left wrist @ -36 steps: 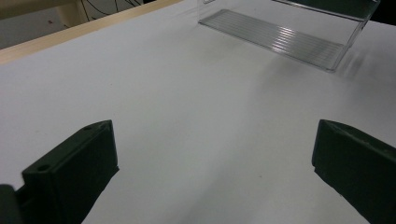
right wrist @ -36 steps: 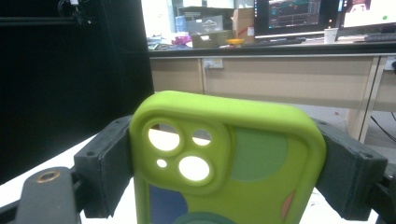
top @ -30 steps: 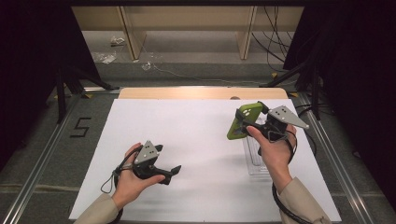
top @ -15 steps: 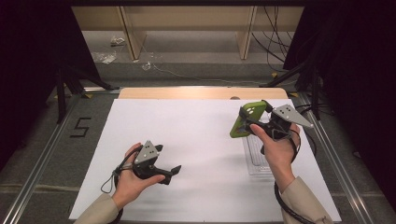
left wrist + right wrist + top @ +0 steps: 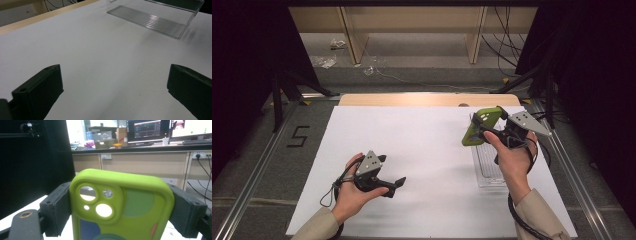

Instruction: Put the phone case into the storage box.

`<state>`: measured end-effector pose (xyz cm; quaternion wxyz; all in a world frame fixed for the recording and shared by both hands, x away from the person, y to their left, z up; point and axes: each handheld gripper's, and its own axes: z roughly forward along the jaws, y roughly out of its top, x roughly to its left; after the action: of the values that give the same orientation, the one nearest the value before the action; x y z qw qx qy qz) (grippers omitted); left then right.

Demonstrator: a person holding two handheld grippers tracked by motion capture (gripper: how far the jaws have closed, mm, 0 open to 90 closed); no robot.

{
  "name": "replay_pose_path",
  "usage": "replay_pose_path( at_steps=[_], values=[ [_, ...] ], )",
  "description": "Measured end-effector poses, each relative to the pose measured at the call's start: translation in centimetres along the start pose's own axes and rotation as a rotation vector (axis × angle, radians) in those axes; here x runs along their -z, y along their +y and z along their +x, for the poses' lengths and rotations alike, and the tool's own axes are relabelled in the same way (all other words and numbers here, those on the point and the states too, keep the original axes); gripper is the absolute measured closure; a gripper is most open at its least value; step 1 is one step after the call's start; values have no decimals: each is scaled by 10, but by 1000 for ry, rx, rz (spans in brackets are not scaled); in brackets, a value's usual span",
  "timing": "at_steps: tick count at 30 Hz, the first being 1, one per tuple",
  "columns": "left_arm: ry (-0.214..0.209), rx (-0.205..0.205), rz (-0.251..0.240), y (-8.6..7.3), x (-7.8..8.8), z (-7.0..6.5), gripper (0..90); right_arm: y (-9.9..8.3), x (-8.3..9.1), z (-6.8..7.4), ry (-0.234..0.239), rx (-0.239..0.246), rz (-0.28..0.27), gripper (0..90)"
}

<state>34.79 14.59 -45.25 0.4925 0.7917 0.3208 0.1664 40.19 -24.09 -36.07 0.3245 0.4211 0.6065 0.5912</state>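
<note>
A lime-green phone case with camera cut-outs is held up in the air at the right, tilted. My right gripper is shut on it across its width. In the right gripper view the case stands between the two black pads, which press on its sides. Below it a clear plastic tray lies on the white table sheet. My left gripper rests low at the near left, pointing right, open with nothing between its fingers. In the left gripper view the tray lies ahead.
A wooden strip runs along the table's far edge. Metal rails frame the table, and a "5" mark sits on the grey surface at the left. Shelves and cables stand behind.
The right gripper with the green case has drifted slightly right and farther back. The left gripper has stayed where it was.
</note>
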Motion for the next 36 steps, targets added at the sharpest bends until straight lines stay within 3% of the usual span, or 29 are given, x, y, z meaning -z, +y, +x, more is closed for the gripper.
replay_pose_path(
  at_steps=[36],
  values=[
    [3, 5, -6, 1, 1, 1, 0, 4, 5, -14, -46, -13, -15, 168]
  ],
)
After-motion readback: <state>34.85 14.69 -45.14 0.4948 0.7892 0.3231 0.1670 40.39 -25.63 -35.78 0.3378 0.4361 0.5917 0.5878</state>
